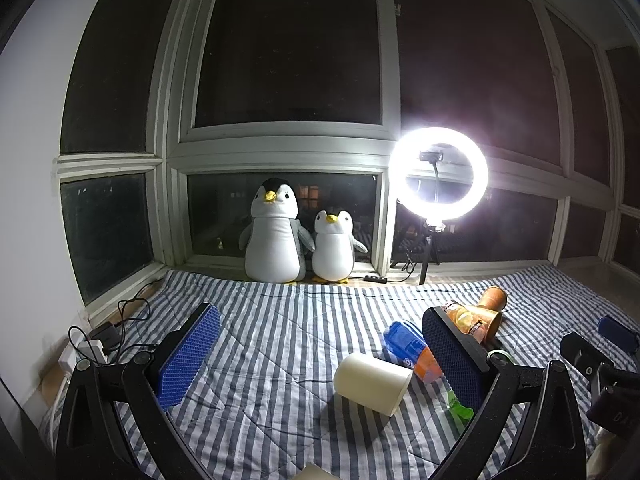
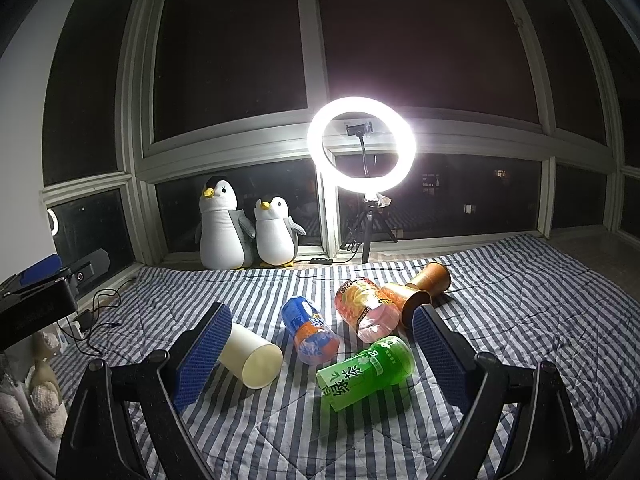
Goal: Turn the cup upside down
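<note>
Lying on its side on the striped bed cover (image 1: 280, 320), the cream cup (image 1: 372, 384) is not flipped yet. Nothing holds it. So the job looks like it is only at the start: a hand-held gripper must reach the cup, pinch it, turn it over and set it down on its open end.

The left hand-held gripper (image 1: 320, 356) has its 2 blue pads spread wide apart, with nothing between them. The cup lies on the bed in the gap ahead of it, nearer the right pad. The right hand-held gripper (image 2: 320, 352) is spread wide too and grasps nothing.

From the left view, the cream cup is close and big, but the other cups hide behind the right pad. Only bits of the blue and orange cup (image 1: 412, 348) and the 2 brown cups (image 1: 490, 308) show there.

From the right view, all the cups show: the cream cup (image 2: 252, 360) just beside the left pad, the blue and orange cup (image 2: 310, 332), a pink cup (image 2: 366, 314), a green cup (image 2: 366, 372) and the 2 brown cups (image 2: 424, 288). All lie on their sides.

Both views show 2 toy penguins (image 2: 248, 228) and a ring light (image 2: 362, 148) by the window.
</note>
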`<state>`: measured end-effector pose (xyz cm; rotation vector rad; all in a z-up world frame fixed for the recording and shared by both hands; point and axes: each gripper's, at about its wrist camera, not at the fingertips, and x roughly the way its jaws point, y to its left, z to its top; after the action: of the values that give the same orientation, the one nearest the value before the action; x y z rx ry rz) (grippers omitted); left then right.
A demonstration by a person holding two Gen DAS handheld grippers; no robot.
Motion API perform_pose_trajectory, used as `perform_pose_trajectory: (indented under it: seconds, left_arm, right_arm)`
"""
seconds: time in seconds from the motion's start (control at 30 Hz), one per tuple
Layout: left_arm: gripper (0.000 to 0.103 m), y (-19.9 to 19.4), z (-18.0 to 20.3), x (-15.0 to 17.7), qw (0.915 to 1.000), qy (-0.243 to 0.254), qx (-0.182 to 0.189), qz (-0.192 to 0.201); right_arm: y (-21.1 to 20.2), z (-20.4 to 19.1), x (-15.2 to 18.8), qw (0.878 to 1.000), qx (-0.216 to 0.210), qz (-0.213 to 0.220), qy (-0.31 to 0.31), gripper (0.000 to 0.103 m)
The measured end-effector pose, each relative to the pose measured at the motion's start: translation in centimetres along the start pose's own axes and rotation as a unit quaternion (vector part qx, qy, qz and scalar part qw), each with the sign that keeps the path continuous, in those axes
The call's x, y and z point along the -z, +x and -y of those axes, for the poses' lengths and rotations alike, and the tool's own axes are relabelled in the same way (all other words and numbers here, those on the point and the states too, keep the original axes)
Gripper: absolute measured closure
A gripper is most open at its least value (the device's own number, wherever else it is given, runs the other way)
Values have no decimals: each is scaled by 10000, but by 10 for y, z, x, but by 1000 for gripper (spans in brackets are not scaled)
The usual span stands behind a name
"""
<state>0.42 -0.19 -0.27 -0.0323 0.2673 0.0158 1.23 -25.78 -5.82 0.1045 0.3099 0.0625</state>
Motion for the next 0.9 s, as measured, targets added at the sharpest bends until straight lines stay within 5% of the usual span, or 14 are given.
perform_pose_trajectory:
  seconds: [0.9]
  left_arm:
    - [1, 4, 4, 0, 10000, 27, 61, -43]
  right_arm:
    - [0, 4, 0, 10000, 15, 8, 12, 13]
